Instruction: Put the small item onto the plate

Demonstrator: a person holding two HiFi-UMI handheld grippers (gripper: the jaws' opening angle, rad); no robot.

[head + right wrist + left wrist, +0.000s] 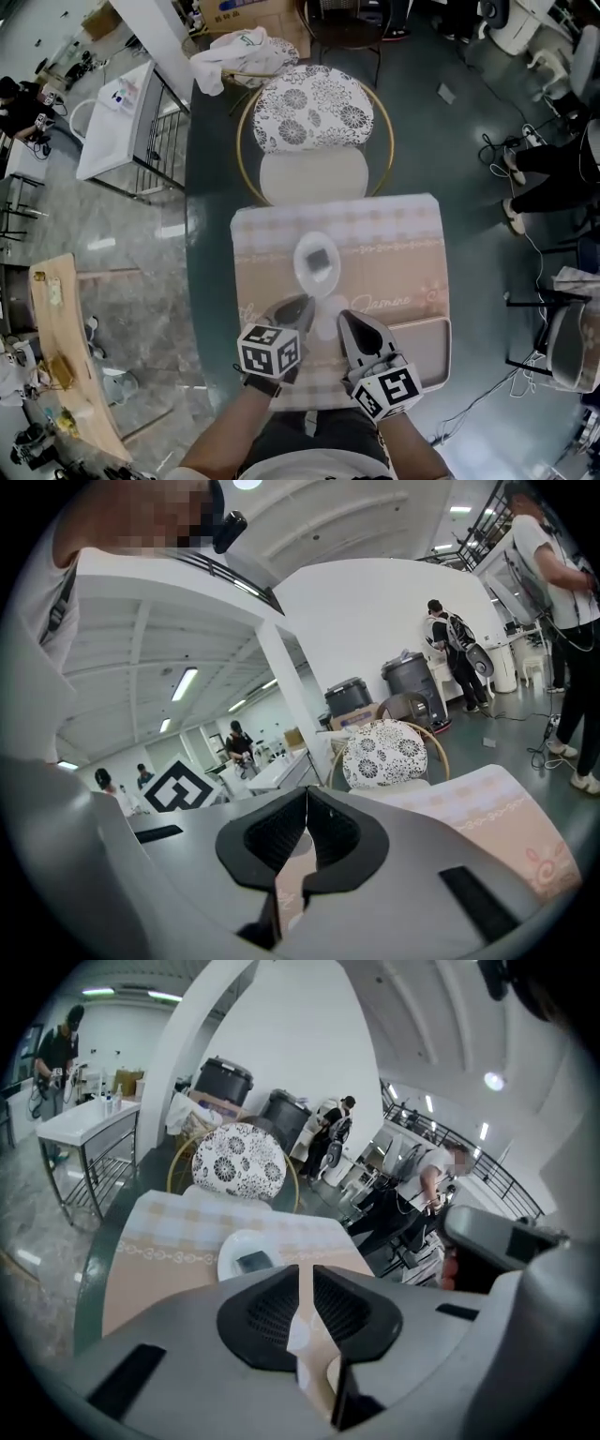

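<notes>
A white plate (302,251) stands in the middle of the pink tablecloth (394,244), and a small dark flat item (319,258) lies on it. My left gripper (298,306) hovers just short of the plate's near edge; a narrow gap shows between its jaws and nothing is in it. In the left gripper view the plate (232,1244) and the item (253,1261) sit just beyond the left gripper (306,1274). My right gripper (349,324) is beside it to the right, shut and holding nothing. In the right gripper view the right gripper (307,801) points towards the chair.
A pale round object (325,324) lies on the cloth between the two grippers. A beige tray (429,349) sits at the table's near right corner. A chair with a floral cushion (314,114) stands at the far edge. People stand in the background.
</notes>
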